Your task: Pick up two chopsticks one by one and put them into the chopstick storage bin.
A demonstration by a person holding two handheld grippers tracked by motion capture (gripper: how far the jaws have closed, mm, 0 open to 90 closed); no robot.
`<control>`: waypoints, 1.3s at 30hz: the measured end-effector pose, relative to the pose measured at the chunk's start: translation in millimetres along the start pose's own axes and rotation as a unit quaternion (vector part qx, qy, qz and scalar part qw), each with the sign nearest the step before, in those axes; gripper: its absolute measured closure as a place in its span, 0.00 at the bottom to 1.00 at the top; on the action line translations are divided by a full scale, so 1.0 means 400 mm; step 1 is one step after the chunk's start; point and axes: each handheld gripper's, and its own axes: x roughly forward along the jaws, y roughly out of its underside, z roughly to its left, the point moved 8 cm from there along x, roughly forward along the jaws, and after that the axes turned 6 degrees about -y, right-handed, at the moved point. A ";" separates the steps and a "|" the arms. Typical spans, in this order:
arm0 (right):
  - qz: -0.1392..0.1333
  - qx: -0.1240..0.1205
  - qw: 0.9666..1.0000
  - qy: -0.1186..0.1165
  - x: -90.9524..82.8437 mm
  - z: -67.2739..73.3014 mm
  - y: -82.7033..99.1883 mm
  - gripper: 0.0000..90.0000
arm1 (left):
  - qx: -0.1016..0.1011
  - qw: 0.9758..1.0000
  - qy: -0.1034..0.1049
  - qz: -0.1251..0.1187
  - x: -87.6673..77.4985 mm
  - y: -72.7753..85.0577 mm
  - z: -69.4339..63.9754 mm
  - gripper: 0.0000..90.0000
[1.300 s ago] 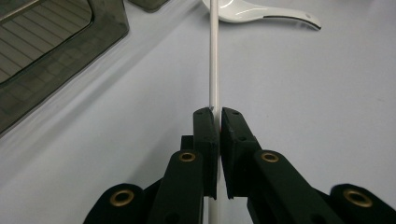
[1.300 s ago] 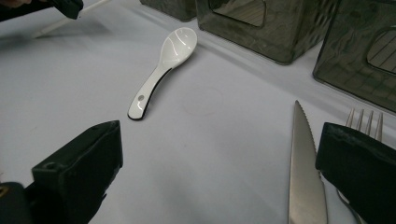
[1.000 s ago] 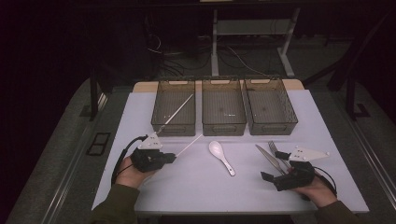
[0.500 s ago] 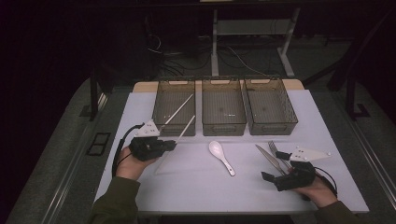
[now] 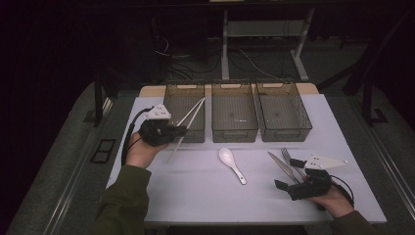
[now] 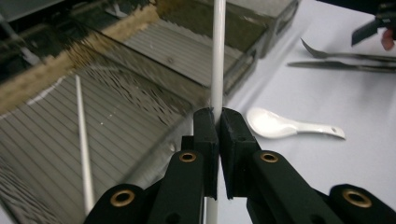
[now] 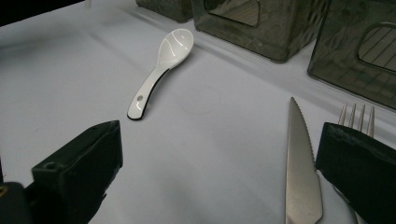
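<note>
My left gripper is shut on a white chopstick. It holds the stick tilted in the air at the front of the left mesh bin, with the far end over the bin. A second white chopstick lies inside that bin. At the front right my right gripper rests open on the white table mat, nothing between its jaws. A knife and a fork lie just ahead of it.
A white ceramic spoon lies mid-table. A middle bin and a right bin stand in a row beside the left one at the back. The mat's edges drop to a dark floor.
The left gripper has lifted the chopstick off the mat and carried it up and back toward the left bin. The right gripper has stayed put.
</note>
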 end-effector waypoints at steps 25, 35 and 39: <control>-0.005 0.001 1.000 -0.005 -0.005 0.000 -0.001 0.01 | -0.018 0.997 -0.076 0.013 0.127 -0.131 0.202 0.95; -0.005 0.002 1.000 -0.005 -0.007 0.003 0.000 0.01 | -0.023 0.994 -0.084 0.061 0.194 -0.046 0.208 0.94; -0.005 0.001 1.000 -0.006 -0.006 0.003 0.000 0.01 | -0.033 0.993 -0.087 0.079 0.207 -0.015 0.216 0.94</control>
